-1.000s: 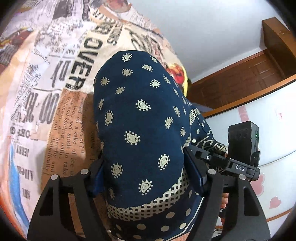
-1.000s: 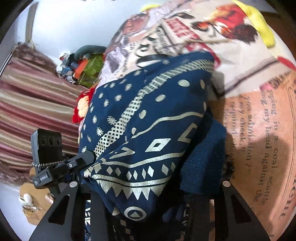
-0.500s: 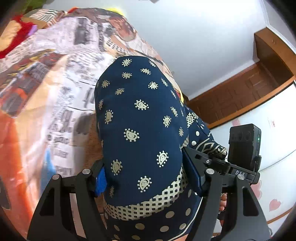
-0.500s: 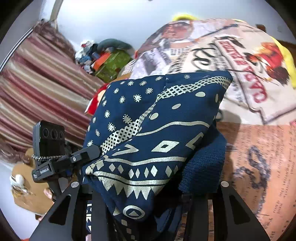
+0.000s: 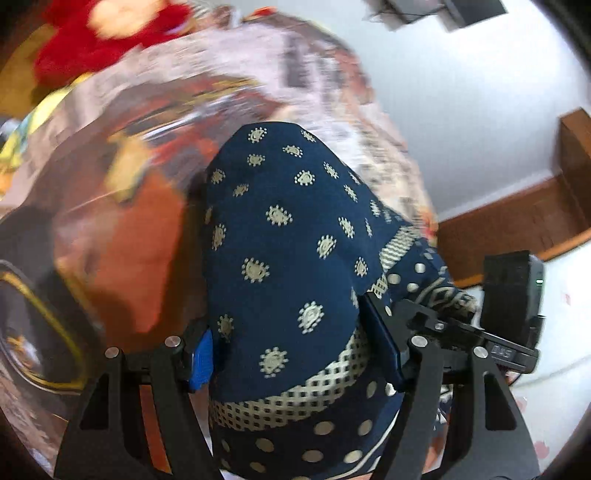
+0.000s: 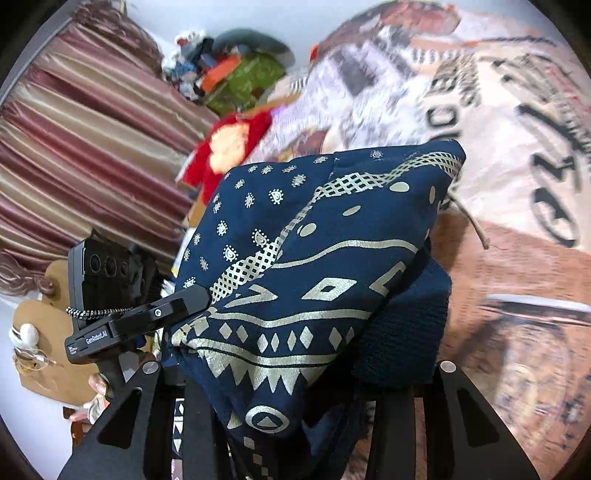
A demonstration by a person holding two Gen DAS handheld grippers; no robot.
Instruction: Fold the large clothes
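Left wrist view: the left gripper [image 5: 295, 350] has its fingers [image 5: 201, 356] clamped on a navy blue cloth garment with cream paisley and geometric print [image 5: 284, 266], which fills the frame's centre and bottom. Behind it lies a blurred newspaper-print bedsheet [image 5: 155, 122]. Right wrist view: the right gripper [image 6: 295, 417] fingers pinch the same garment [image 6: 314, 266] at lower centre; striped maroon curtains [image 6: 92, 122] hang upper left.

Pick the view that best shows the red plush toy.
Right wrist: the red plush toy sits whole beside the folded navy patterned garment, orange face visible. Left wrist shows it only as a blurred red patch at the top edge.
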